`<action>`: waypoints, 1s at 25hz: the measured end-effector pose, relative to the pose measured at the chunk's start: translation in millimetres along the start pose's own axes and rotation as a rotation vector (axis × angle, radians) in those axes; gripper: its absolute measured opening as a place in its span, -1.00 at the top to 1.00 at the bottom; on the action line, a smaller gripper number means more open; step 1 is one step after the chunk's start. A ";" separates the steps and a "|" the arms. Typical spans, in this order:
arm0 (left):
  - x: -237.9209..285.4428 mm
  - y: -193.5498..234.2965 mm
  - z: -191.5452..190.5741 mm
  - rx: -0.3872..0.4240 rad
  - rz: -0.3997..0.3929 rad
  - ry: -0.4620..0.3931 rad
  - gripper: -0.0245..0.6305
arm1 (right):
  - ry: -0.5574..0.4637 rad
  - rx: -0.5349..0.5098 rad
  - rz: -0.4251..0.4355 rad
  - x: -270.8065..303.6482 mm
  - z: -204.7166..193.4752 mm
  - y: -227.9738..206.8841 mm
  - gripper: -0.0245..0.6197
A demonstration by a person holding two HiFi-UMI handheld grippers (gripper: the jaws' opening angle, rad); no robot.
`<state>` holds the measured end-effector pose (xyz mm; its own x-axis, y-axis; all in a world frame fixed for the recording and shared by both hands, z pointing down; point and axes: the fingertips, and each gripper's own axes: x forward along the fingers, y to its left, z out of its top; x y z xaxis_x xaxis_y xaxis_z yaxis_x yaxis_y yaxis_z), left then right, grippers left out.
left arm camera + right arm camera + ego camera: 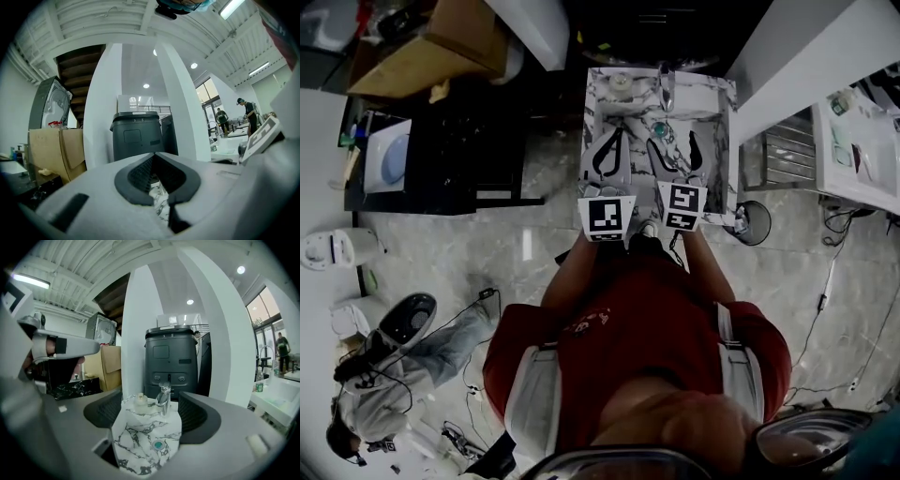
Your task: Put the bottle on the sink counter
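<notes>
Your left claw is closed on nothing, its tips meeting over the marble, so it looks parked out of the way. Just beyond, the bottle stands upright at the back of the sink table, close beside the faucet and clear of the basin, so the placing looks done. Your right claw is spread wide and empty, facing the bottle. The table is narrow and the back edge is near, so I'd draw straight back towards yourself.

One bottle, one faucet, one drain, one dark bin; left tongs and right tongs make two.
</notes>
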<state>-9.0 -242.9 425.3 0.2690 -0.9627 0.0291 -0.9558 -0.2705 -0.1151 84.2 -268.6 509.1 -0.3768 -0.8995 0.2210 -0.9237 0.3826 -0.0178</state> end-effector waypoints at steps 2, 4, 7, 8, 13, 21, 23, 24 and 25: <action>0.9 2.3 8.3 -0.004 -0.002 -0.013 0.92 | -0.022 0.003 -0.016 -5.3 14.9 -5.0 -0.26; 2.7 4.2 15.9 0.005 -0.006 -0.027 0.92 | -0.044 0.008 -0.027 -10.2 29.4 -8.7 -0.26; 6.0 10.4 24.7 0.015 -0.018 -0.041 0.92 | -0.071 0.009 -0.038 -13.4 49.2 -8.2 -0.26; 7.0 12.1 27.5 0.012 -0.026 -0.046 0.92 | -0.081 0.008 -0.048 -14.5 54.8 -8.3 -0.26; 7.8 18.8 39.3 0.019 -0.055 -0.074 0.92 | -0.117 0.002 -0.089 -17.0 72.8 -4.3 -0.25; 2.8 33.5 51.0 0.016 -0.074 -0.106 0.92 | -0.159 -0.019 -0.096 -18.2 94.1 13.5 -0.24; 1.2 35.4 52.7 0.018 -0.081 -0.113 0.92 | -0.168 -0.021 -0.097 -17.7 97.8 17.2 -0.23; 0.8 36.2 53.3 0.020 -0.083 -0.115 0.92 | -0.170 -0.023 -0.097 -17.3 98.7 18.7 -0.23; 0.6 37.0 53.9 0.021 -0.084 -0.117 0.92 | -0.170 -0.026 -0.097 -16.7 99.3 19.9 -0.23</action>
<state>-37.8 -253.3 367.6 0.3615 -0.9293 -0.0759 -0.9268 -0.3493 -0.1382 65.3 -266.9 408.2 -0.2946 -0.9542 0.0526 -0.9550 0.2960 0.0209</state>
